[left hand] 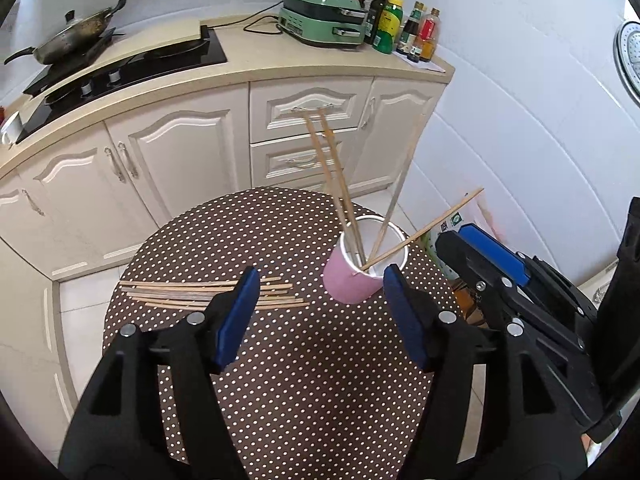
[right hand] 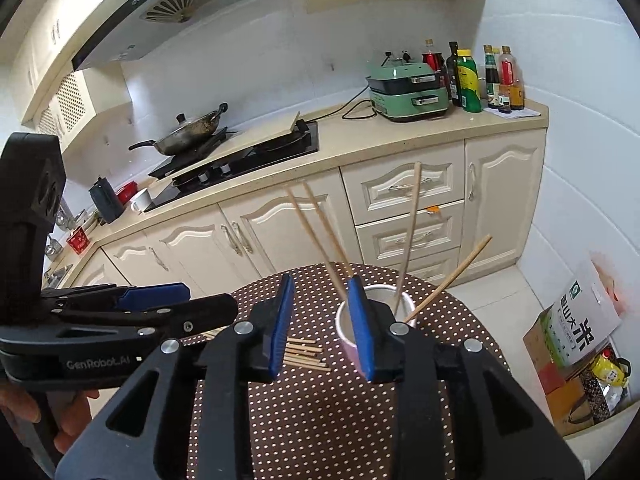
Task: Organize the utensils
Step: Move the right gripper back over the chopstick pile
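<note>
— So, where do the chopsticks stand?
— Four of them point(left hand: 335, 184) lean upright in the pink cup point(left hand: 352, 280), which sits right of centre in the left wrist view on the dotted worktop point(left hand: 280, 360). The loose chopsticks point(left hand: 208, 294) lie flat in a bundle at the left of that view, apart from the cup.
— And the left tool?
— The left tool point(left hand: 320, 312) is spread wide, with nothing between its blue pads; the bundle runs behind its left pad.
— The right one?
— The right tool point(right hand: 322, 324) stands partly parted and grips nothing. In its own view the cup point(right hand: 404, 308) shows just behind its right pad, and the loose sticks point(right hand: 304, 354) lie below centre.
— Anything else near?
— A hand point(right hand: 24, 408) at the lower left of the right wrist view holds the left tool's handle.
</note>
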Demonstrator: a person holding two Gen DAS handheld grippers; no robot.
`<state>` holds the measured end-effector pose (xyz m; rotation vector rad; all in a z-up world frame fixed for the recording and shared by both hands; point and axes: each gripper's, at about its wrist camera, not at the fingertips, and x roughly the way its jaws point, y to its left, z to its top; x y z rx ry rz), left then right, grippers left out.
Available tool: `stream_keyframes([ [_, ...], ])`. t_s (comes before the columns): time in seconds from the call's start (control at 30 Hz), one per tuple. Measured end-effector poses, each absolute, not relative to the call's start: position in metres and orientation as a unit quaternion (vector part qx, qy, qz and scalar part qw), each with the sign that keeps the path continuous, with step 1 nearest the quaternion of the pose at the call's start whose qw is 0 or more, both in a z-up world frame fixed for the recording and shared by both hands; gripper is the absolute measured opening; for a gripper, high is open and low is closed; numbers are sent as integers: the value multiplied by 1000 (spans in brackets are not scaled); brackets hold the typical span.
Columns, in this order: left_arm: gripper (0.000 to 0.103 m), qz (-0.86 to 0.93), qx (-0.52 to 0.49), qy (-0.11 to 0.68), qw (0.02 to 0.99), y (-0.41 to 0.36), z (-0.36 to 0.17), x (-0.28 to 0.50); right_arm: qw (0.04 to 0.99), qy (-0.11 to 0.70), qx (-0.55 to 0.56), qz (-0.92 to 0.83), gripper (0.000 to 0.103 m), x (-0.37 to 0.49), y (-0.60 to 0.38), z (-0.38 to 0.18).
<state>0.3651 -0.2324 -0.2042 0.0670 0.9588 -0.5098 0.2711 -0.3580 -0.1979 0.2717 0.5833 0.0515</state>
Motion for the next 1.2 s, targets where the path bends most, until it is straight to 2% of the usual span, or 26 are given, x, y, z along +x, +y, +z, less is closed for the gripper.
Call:
stream_keyframes([
  [0.2,68,-227,21,454,861,-203,-202,362,948,290,125,41,27,271,-335,-196],
  [0.37,75,-196,2,457,868,-165,-207,367,944,303,110,69,32,278,-309,-199],
  [0.7,75,-114,-71,528,838,-84,-275,393,921,360,71,132,32,301,-259,-235],
  [1.2,75,-36,-105,601,792,-95,-375,450,882,437,52,166,32,357,-251,-301],
])
